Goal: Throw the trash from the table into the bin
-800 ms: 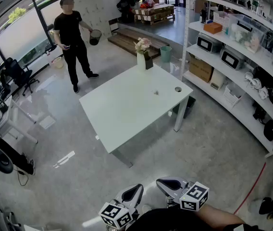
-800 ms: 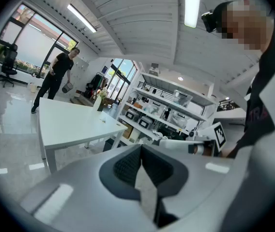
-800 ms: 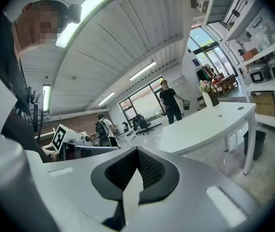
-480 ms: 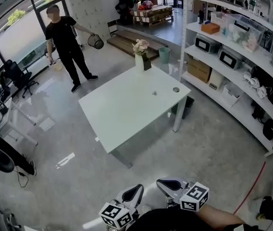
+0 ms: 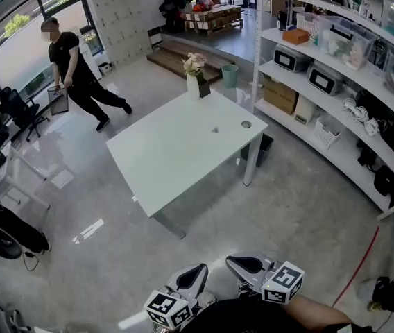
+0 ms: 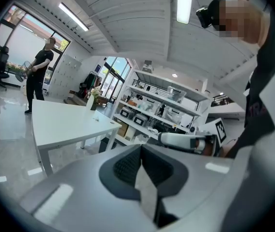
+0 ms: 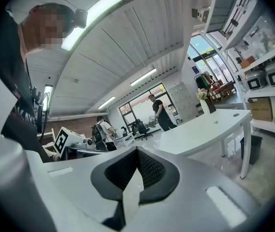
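At the far left a person [image 5: 72, 57] strides with a wire basket [image 5: 58, 100] in hand, well apart from the white surface [image 5: 162, 168]. I cannot tell whether that basket is the bin meant. The surface stands mid-room. A vase of flowers [image 5: 194, 78] sits at its far corner, out of the working area. The only likely trash is a small scrap [image 5: 215, 130] lying toward the far side of the surface. A green bin [image 5: 229, 75] stands on the floor beyond that far edge.

Low in the head view, the left gripper [image 5: 198, 272] and right gripper [image 5: 235, 262] sit close to the body and well short of the surface. I judge this a carrying pose for the approach. Both pairs of fingers [image 6: 123, 167] are closed on nothing, as no trash is within reach yet. Shelves [image 5: 336, 82] line the right wall.
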Tool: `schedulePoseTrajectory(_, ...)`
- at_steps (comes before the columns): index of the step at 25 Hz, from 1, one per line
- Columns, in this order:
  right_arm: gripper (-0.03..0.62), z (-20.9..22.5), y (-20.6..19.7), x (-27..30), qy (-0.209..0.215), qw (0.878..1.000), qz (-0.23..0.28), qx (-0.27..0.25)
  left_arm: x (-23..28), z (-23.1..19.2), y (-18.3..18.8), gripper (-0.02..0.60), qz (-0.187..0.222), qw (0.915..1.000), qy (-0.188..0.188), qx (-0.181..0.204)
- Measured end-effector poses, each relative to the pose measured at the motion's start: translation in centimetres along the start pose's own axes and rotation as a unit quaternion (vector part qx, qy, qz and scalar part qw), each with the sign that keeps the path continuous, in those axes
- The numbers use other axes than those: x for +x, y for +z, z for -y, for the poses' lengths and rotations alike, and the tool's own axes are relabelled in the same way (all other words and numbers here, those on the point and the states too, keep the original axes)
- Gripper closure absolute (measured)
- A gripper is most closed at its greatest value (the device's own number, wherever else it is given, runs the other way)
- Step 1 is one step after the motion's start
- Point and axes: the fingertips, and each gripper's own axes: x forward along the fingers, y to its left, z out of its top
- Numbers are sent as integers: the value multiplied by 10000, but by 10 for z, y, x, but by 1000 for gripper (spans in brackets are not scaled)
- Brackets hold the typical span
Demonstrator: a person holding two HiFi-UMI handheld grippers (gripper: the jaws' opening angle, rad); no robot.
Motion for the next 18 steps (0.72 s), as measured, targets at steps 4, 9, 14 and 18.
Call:
schedulePoseTrajectory(4,595,2,2,-9,-19,9999,57,85,5,7,1,574,-64,10000,-40,37)
schedulePoseTrajectory(9,595,10,3,-19,9,9998,141,169,12,17,-1,574,-138,9998,-28,108)
schedulePoseTrajectory(14,594,20,2,-30,58,9997,158,198,28,25,-4,574,-214,9997,-37,98)
schedulePoseTrajectory(18,595,36,7,-42,-7,9995,189,264,45,33,-3,574,-271,9996,-74,102)
